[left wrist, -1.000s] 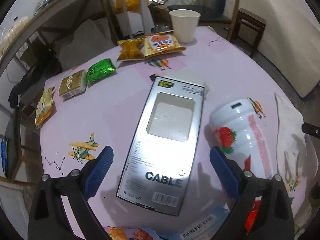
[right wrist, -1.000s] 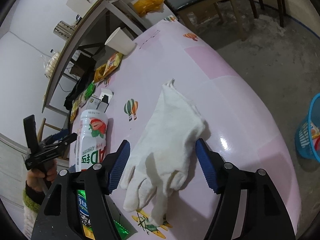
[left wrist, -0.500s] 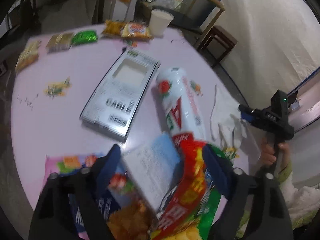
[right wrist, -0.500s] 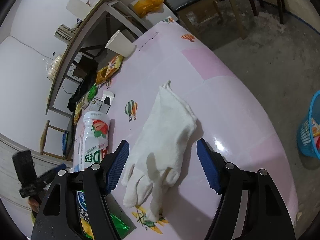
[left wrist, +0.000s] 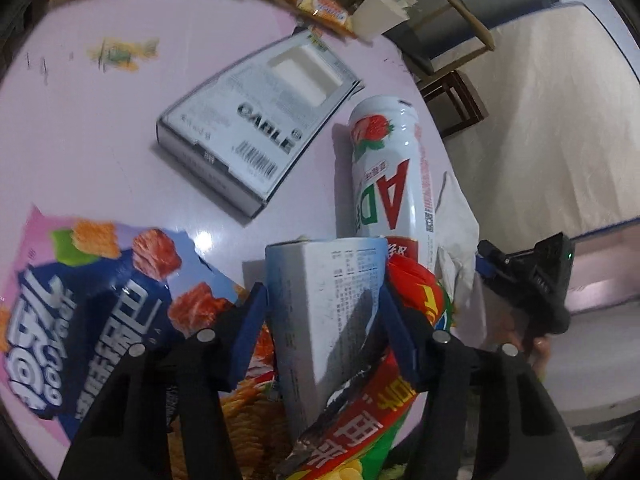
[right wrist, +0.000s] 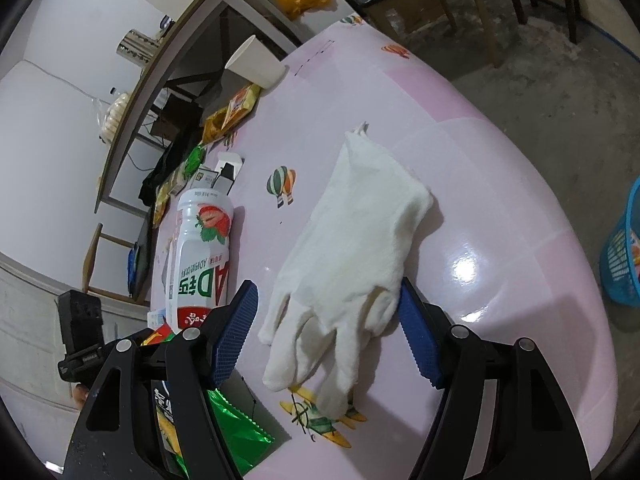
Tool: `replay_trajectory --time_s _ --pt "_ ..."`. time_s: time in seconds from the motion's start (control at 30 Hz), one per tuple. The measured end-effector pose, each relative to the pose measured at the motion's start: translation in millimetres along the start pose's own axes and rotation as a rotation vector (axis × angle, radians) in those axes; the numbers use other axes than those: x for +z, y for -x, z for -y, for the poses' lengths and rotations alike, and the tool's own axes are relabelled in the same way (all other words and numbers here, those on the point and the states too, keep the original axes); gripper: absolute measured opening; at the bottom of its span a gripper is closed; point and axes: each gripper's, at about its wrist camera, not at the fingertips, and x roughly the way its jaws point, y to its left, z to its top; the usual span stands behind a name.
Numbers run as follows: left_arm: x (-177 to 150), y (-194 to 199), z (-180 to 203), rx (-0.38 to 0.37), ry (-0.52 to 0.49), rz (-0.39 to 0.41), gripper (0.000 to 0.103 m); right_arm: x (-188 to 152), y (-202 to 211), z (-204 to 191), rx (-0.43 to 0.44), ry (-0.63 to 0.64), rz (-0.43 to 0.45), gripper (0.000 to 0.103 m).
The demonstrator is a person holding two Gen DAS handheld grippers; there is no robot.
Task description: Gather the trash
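Observation:
My left gripper (left wrist: 324, 320) hangs over a heap of wrappers at the near edge of the pink table (left wrist: 100, 152). Its jaws are closing on a white and blue carton (left wrist: 328, 276), and both blue pads lie against the carton's sides. A red and green snack bag (left wrist: 360, 420) and a blue snack bag (left wrist: 92, 296) lie under it. A white strawberry drink bottle (left wrist: 384, 176) lies on its side just beyond. My right gripper (right wrist: 326, 320) stands open, its pads on either side of the finger end of a white glove (right wrist: 360, 240) that lies flat on the table.
A silver cable box (left wrist: 256, 120) lies left of the bottle. A paper cup (right wrist: 256, 64) and several small snack wrappers (right wrist: 228, 112) sit at the far edge. A green foil wrapper (right wrist: 236, 432) lies under my right gripper. A blue basket (right wrist: 624, 256) stands on the floor at right.
My left gripper swung from over the cable box to the wrapper heap, rolled, and narrowed its jaws around the carton. My right gripper stayed open over the glove.

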Motion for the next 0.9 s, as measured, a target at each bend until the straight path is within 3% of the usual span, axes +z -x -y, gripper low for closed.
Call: replay_trajectory --time_s 0.1,0.23,0.43,0.57,0.77,0.9 --pt "1.4 -4.2 -5.3 -0.047 0.044 -0.02 0.056 0.2 -1.5 -1.6 0.003 -0.001 -0.004 0.067" --pt "1.4 -4.6 -5.2 -0.045 0.046 0.003 0.056 0.8 -4.3 -1.4 0.007 -0.008 -0.006 0.067" --pt "-4.4 5.2 -2.8 -0.017 0.023 0.055 0.043 2.2 -7.0 -0.5 0.01 -0.035 0.004 0.065" --pt "-7.1 18.8 -1.6 -0.015 0.005 0.105 0.036 3.5 -7.6 1.6 -0.016 -0.061 0.018 0.046" --pt "-10.4 49.3 7.2 0.044 -0.048 0.24 0.033 4.9 -7.4 5.0 -0.026 -0.083 0.03 0.014" --pt "-14.2 71.2 16.5 0.071 -0.09 0.345 0.032 7.2 -0.2 1.8 -0.033 -0.069 0.07 0.007"
